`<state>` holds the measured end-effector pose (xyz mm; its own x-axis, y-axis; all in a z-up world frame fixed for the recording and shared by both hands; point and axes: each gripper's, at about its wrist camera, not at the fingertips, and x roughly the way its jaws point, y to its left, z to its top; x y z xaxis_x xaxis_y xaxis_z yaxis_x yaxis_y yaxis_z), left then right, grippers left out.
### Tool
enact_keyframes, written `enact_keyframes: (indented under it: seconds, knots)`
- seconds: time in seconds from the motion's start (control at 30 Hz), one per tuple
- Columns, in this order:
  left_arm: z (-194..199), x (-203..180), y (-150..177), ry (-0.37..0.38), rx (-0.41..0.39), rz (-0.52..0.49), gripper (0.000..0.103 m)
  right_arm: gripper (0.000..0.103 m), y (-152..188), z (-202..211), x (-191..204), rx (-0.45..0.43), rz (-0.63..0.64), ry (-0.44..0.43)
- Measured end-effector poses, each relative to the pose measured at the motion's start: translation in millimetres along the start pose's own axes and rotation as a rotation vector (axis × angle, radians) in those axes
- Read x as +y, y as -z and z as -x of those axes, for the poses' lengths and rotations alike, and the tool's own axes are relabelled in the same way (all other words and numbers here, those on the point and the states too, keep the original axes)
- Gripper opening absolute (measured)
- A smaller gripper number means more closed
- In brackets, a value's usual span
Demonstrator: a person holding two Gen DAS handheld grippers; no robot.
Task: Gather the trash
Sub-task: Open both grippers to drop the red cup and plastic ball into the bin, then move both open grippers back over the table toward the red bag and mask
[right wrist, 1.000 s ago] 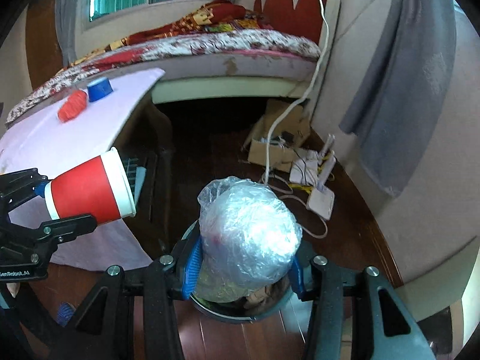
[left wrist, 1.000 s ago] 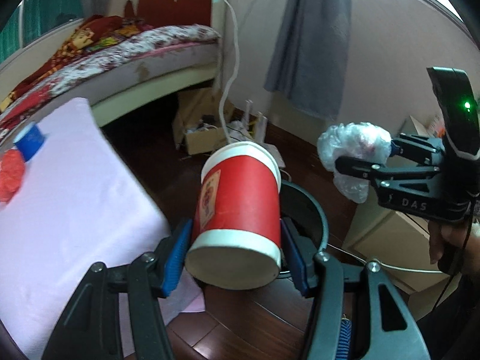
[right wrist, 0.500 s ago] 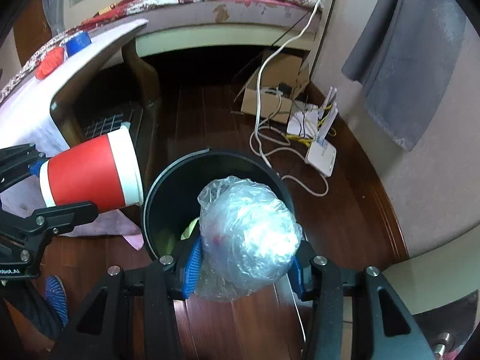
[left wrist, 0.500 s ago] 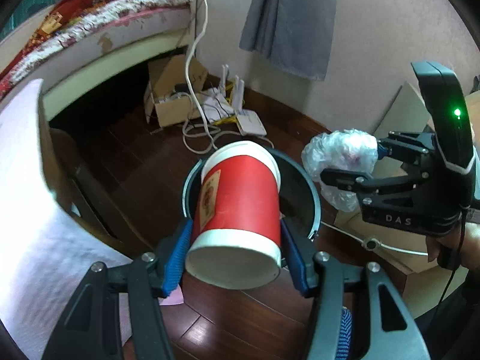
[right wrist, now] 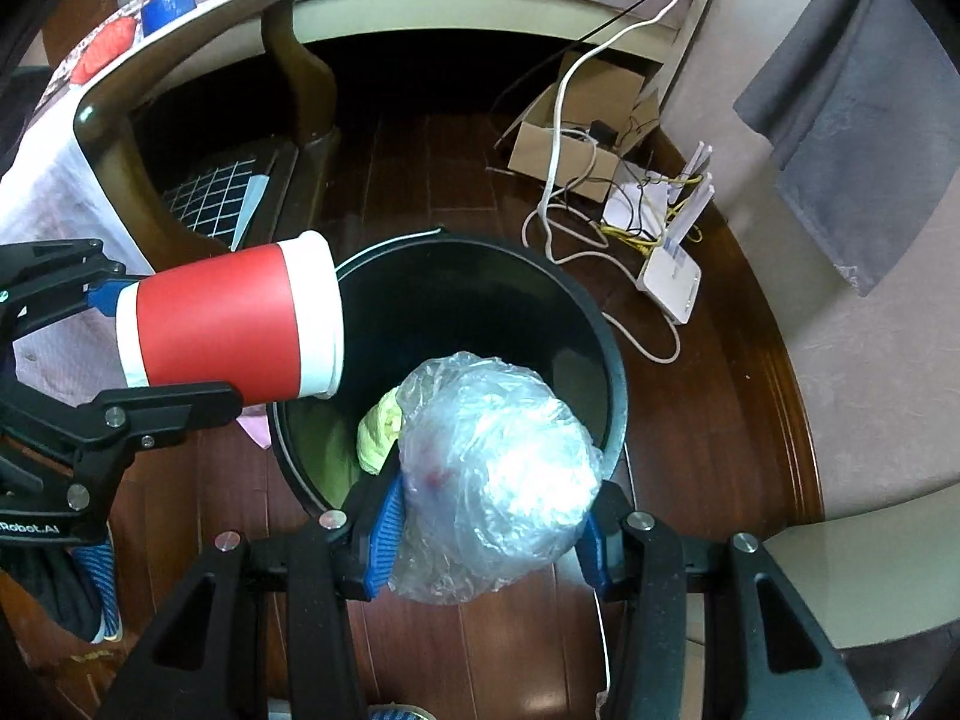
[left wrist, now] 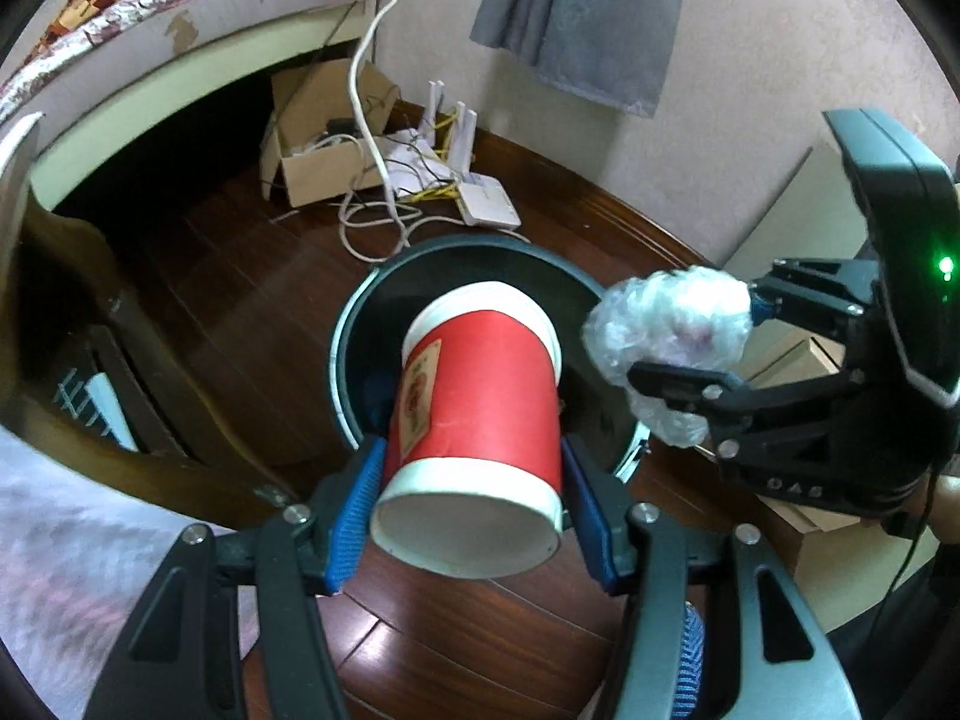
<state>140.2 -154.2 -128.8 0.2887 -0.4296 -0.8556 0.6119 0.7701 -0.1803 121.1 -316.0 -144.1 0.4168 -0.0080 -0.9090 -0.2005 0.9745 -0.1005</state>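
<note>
The left gripper (left wrist: pixel 471 507) clamps a red cup (left wrist: pixel 480 414), mouth tipped over the black bin (right wrist: pixel 600 324). The right gripper (right wrist: pixel 489 525) squeezes a crumpled plastic bag (right wrist: pixel 498 468) above the bin's near rim; something yellowish, perhaps cloth (right wrist: pixel 378 426), lies inside.

One red paper cup (left wrist: pixel 480 414). One crumpled clear plastic bag (right wrist: pixel 492 480). One black bin (right wrist: pixel 600 324), with one yellow-green item (right wrist: pixel 378 426) visible inside. Two grippers: the left gripper (left wrist: pixel 474 510) and the right gripper (right wrist: pixel 489 528), each with two blue-padded fingers (left wrist: pixel 354 510). One cardboard box (left wrist: pixel 312 174) on the floor. One white router (right wrist: pixel 672 282); its antennas are too tangled with the cables to count. One grey curtain (left wrist: pixel 588 12). On the table (right wrist: pixel 90 114): one blue tape roll (right wrist: pixel 165 3) and one red object (right wrist: pixel 105 48).
</note>
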Motion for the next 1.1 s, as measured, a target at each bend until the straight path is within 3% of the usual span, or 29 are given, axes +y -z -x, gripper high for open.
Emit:
enact_keyframes:
  seconds: [0.03,0.07,0.1,0.13,0.27,0.63,1.1]
  knots:
    - [-2,0,-1,0.013,0.001,-0.002,0.063,0.057,-1,-5,1,0.012,0.010,-0.004]
    - [-6,-1,-1,0.009,0.004,-0.003,0.069,0.073,-1,-11,2,0.031,0.022,0.021]
    - [-8,2,-1,-0.017,0.009,0.002,0.084,0.087,0,-15,0,0.044,0.034,0.076]
    - [-8,3,0,-0.043,0.007,0.009,0.093,0.089,1,-19,-2,0.049,0.039,0.121]
    - [-6,10,5,-0.090,0.001,0.050,0.101,0.100,4,-23,-21,0.094,-0.014,0.166]
    - [12,1,7,-0.124,-0.040,0.054,0.101,0.102,-2,7,-22,0.058,-0.055,0.176]
    - [90,-3,-2,-0.156,-0.168,0.051,0.101,0.103,-24,87,-24,-0.127,-0.139,0.181]
